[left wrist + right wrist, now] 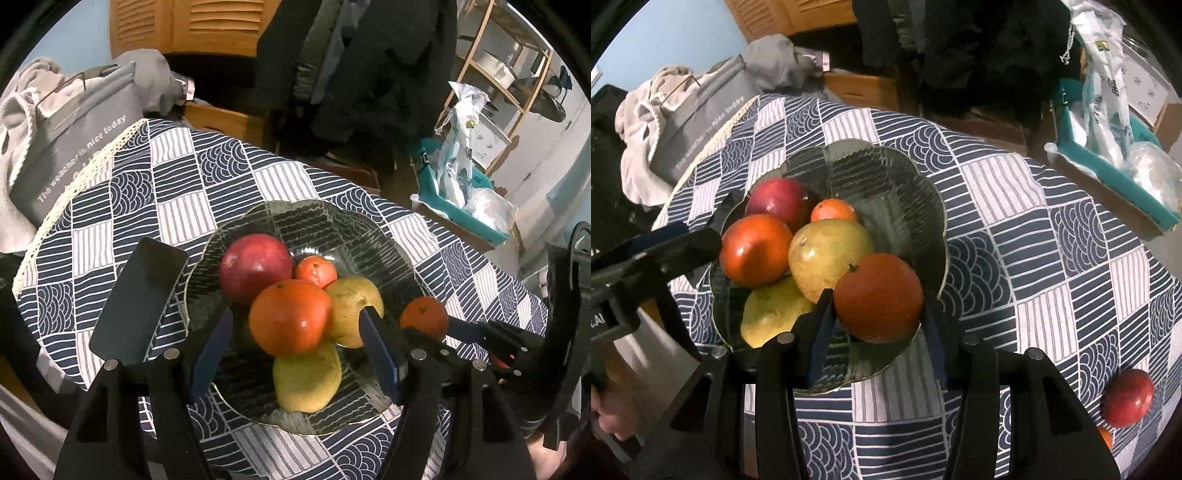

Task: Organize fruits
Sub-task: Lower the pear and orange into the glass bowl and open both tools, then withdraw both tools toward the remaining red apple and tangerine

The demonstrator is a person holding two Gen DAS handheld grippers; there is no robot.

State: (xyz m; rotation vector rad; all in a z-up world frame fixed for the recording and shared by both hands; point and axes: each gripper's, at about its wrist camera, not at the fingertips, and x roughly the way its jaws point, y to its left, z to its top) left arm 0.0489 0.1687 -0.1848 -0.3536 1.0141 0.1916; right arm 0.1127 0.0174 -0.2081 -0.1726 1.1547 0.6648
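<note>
**Right orange going into bowl**

Our right gripper (877, 314) is clamped on an orange (878, 297), low over the bowl's (936, 206) near rim. Our left gripper (295, 354) hangs over the pile, jaws apart, nothing held. Lower into the free slot beside the pear (829, 254), release gently so nothing rolls. Apple (1128, 397) waits on the cloth (1034, 258), well apart.

Navy-white patterned tablecloth (1015, 229), seemingly clear bowl (923, 192)
</note>
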